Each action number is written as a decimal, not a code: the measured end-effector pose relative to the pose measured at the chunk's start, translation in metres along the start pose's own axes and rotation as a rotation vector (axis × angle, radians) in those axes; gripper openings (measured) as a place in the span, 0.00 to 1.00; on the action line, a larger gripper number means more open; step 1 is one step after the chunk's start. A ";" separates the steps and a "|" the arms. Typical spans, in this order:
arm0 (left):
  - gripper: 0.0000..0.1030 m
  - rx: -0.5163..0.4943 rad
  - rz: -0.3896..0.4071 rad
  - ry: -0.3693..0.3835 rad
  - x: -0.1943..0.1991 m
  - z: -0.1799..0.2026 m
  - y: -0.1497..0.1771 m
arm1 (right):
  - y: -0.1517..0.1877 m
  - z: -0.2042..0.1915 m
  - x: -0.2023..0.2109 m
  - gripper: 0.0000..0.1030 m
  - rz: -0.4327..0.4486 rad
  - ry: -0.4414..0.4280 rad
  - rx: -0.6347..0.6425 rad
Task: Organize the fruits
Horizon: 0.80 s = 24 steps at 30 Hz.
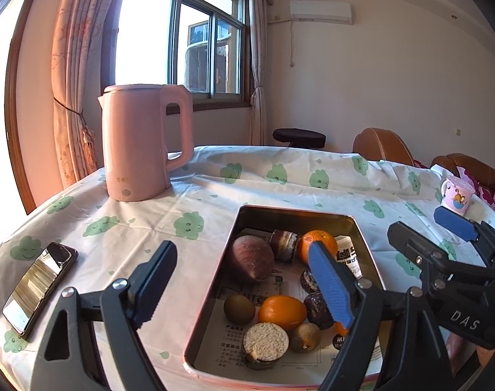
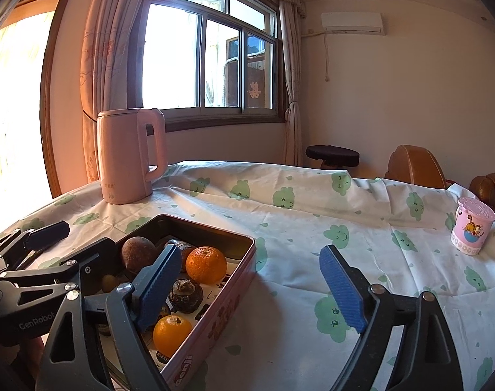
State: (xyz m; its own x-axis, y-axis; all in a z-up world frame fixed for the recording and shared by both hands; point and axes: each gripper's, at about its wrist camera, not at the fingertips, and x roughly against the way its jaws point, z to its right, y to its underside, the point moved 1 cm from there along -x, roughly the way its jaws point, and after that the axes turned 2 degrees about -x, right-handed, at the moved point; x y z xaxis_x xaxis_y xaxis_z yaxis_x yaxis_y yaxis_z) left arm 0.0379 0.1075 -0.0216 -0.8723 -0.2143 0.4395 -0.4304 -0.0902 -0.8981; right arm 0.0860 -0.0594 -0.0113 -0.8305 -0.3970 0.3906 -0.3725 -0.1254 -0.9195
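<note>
A metal tin point(image 1: 240, 224) sits on the table and holds fruit and snacks: a reddish peach point(image 1: 252, 257), an orange point(image 1: 315, 239), a second orange point(image 1: 281, 312), two brown kiwis point(image 1: 239, 308) and round cakes point(image 1: 265, 342). My left gripper point(image 1: 244, 290) is open and empty, straddling the tin's left wall, right finger above the contents. My right gripper point(image 2: 250, 290) is open and empty, straddling the tin's right wall point(image 2: 211, 322); it also shows in the left wrist view point(image 1: 429, 231). The oranges point(image 2: 206, 264) also show in the right wrist view.
A pink kettle point(image 1: 143, 143) stands at the back left. A phone point(image 1: 40, 286) lies at the left near the table edge. A pink cartoon cup point(image 2: 472, 229) stands at the far right. Brown chairs point(image 2: 413, 163) and a black stool point(image 2: 332, 154) stand behind the table.
</note>
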 end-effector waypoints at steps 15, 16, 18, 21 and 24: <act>0.90 -0.003 0.012 -0.023 0.003 0.000 0.000 | 0.000 0.003 -0.001 0.92 0.002 0.005 -0.012; 0.91 -0.002 0.012 -0.025 0.002 0.000 0.000 | 0.000 0.004 0.000 0.92 0.003 0.006 -0.013; 0.95 0.005 0.012 -0.039 0.002 -0.002 0.000 | 0.001 0.004 0.000 0.92 0.006 0.008 -0.016; 0.96 0.010 0.018 -0.042 0.004 -0.003 0.000 | 0.001 0.005 0.002 0.93 0.010 0.011 -0.019; 0.97 0.007 0.028 -0.046 0.006 -0.003 0.001 | 0.001 0.005 0.002 0.93 0.013 0.014 -0.023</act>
State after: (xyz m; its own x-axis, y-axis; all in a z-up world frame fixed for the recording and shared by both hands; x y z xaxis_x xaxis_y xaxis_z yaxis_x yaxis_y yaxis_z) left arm 0.0323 0.1089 -0.0197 -0.8726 -0.2610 0.4129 -0.4037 -0.0906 -0.9104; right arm 0.0860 -0.0654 -0.0113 -0.8411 -0.3857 0.3792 -0.3709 -0.0990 -0.9234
